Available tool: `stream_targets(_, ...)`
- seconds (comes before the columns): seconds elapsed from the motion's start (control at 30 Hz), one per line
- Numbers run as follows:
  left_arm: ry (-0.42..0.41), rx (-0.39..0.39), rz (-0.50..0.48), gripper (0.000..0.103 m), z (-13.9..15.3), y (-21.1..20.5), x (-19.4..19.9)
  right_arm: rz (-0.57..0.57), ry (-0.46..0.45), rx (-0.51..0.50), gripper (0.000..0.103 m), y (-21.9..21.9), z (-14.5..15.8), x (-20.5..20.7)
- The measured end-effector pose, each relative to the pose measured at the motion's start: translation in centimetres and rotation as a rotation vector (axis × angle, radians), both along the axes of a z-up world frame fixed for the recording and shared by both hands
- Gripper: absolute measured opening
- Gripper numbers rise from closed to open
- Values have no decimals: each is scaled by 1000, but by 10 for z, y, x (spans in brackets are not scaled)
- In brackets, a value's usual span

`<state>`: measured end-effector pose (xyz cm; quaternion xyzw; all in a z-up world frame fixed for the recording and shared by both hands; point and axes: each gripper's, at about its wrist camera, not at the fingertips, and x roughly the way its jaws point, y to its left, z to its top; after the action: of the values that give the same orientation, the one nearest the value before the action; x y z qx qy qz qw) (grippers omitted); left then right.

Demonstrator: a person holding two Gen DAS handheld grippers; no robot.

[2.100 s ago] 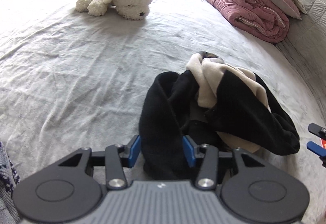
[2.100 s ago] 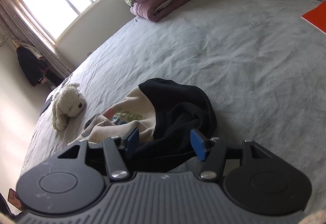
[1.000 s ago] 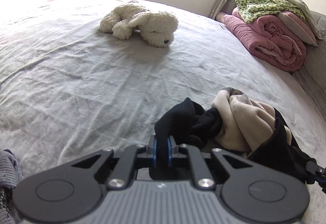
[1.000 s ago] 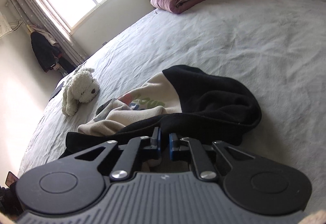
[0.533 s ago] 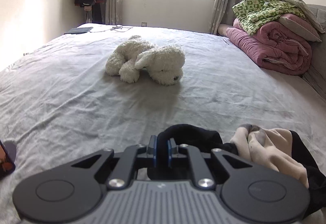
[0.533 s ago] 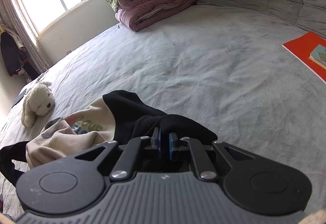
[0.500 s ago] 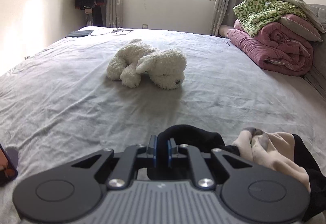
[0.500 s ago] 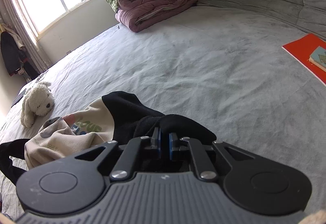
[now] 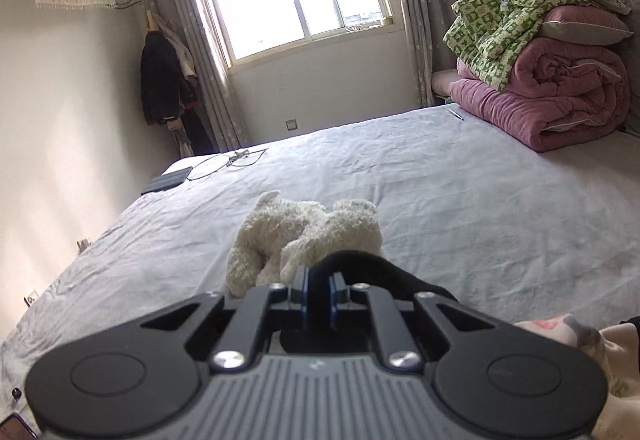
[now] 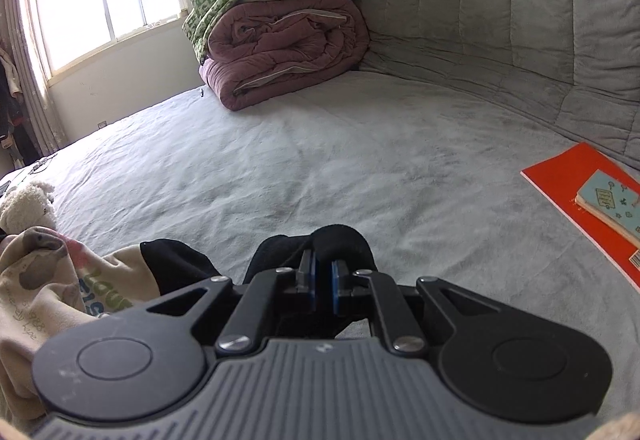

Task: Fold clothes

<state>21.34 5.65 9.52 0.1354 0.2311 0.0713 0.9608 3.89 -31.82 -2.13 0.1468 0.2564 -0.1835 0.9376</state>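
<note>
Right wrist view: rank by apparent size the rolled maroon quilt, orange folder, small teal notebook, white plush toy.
1. Rolled maroon quilt, clearly largest.
2. Orange folder, partly cut off by the frame edge.
3. Small teal notebook and white plush toy: look alike; both are partly hidden or cropped, so I won't rank them.

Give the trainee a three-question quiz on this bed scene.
1. True or false: both grippers are shut on the black and cream garment.
2. What lies on the orange folder? A) a small book B) a mug C) a phone
3. Fill in: just beyond the left gripper lies a white ____.

Key: 1 true, the right gripper too; 2 A, the small book; 3 stuffed toy.
</note>
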Motion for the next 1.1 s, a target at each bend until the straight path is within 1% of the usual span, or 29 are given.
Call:
stream_targets(0.1,5,5,9,10,3,-7,20,-12,6,24,9,-4,-3,4)
stream_targets(0.2,2,6,36,10,2,-12,39,-21,10,26,9,-5,-7,6)
stream_targets(0.33,19,-2,72,10,-11,-13,59,-30,19,44,10,-7,-11,10)
stream_targets(0.4,32,-21,87,10,-18,-13,65,-30,21,52,10,-7,-11,12)
stream_targets(0.5,65,-81,119,11,-29,-8,70,-25,15,62,13,-8,-10,13)
stream_targets(0.53,77,-100,125,12,-31,-6,70,-24,9,66,13,-7,-9,12)
stream_targets(0.57,88,-113,126,15,-32,-5,70,-20,6,69,15,-7,-9,12)
stream_targets(0.63,100,-111,125,16,-34,-4,68,-12,-1,75,17,-7,-7,11)
stream_targets(0.7,98,-91,130,23,-34,-5,65,-7,-3,76,31,-5,-6,10)
stream_targets(0.73,92,-82,133,37,-33,-6,63,-5,-6,76,47,-4,-6,10)
stream_targets(0.77,88,-77,132,50,-31,-6,61,-5,-12,76,52,-3,-5,9)
stream_targets(0.83,91,-70,124,54,-28,-7,56,3,-18,77,52,0,-2,8)
stream_targets(0.93,124,-55,112,57,-26,-9,50,20,-20,95,53,4,-1,8)
stream_targets(1.1,157,-46,83,64,-29,-12,30,65,-4,176,55,14,-1,10)
